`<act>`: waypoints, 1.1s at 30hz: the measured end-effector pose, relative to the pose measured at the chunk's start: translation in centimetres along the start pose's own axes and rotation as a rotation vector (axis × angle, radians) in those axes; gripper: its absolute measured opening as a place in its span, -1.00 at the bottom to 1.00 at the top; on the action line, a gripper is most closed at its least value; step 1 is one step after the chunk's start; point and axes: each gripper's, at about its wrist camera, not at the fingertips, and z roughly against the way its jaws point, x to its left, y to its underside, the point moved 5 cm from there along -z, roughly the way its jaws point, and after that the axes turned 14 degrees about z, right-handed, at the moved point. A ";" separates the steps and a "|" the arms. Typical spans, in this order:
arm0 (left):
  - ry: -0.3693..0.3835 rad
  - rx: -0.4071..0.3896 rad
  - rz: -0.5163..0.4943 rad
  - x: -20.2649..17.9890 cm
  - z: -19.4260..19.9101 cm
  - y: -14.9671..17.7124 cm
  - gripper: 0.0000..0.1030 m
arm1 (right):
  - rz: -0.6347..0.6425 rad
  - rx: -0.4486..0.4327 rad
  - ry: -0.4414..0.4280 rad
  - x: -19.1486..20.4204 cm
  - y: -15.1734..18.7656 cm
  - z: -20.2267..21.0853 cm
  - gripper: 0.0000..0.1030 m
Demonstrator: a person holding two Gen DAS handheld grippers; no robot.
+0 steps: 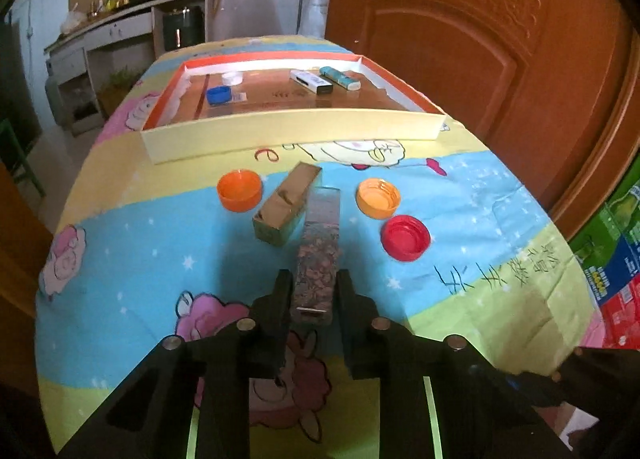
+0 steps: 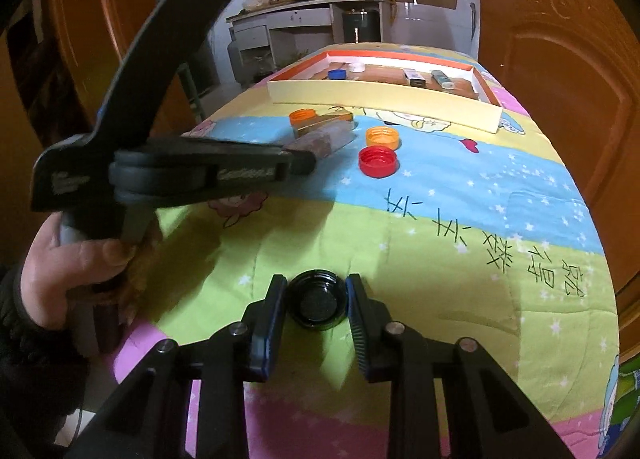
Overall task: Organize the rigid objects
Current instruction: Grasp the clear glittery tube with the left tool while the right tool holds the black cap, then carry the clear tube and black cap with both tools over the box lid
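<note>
Your left gripper has its fingers closed on the near end of a long narrow box with a mottled brown print; the pads press both of its long sides, and the box runs away from you toward 12 o'clock, lying on the cartoon bedsheet. Your right gripper has its fingers pinched on a black bottle cap, open side up, near the front edge of the sheet.

From the long box, an open cardboard box lies just beside it at 11 o'clock, touching or nearly so. An orange cap sits at 10 o'clock, a lighter orange cap at 1 o'clock, and a red cap at 3 o'clock just beside the lighter one.

Farther off at 12 o'clock stands a shallow tray with pale walls and an orange rim. Inside it, a blue cap and a white cap lie toward the left, a white and black stick and a teal stick side by side toward the right.

In the right wrist view, your hand grips the left gripper's handle at 9 o'clock.
</note>
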 end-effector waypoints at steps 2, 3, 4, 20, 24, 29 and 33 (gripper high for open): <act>0.001 -0.004 0.014 0.0 0.3 0.3 -0.59 | -0.006 0.000 0.003 -0.3 -0.1 -0.1 -0.41; 0.007 -0.005 0.025 0.0 0.5 0.4 -0.60 | -0.008 0.000 0.006 -0.4 -0.2 -0.1 -0.41; 0.015 -0.007 0.040 0.1 0.7 0.5 -0.60 | -0.011 -0.001 0.009 -0.6 -0.2 -0.1 -0.41; -0.002 0.049 0.055 -0.2 0.4 0.4 -0.60 | -0.046 -0.001 0.035 -1.8 0.0 0.7 -0.41; -0.024 0.047 0.039 -0.7 -0.6 -0.5 -0.58 | -0.052 0.001 0.030 -2.0 0.1 0.4 -0.41; -0.028 0.036 0.053 -0.7 -1.1 -1.2 -0.60 | -0.060 0.001 0.031 -2.4 0.1 0.3 -0.41; -0.024 0.015 0.057 -0.6 -0.7 -0.9 -0.61 | -0.071 -0.004 0.037 -3.0 0.0 0.5 -0.41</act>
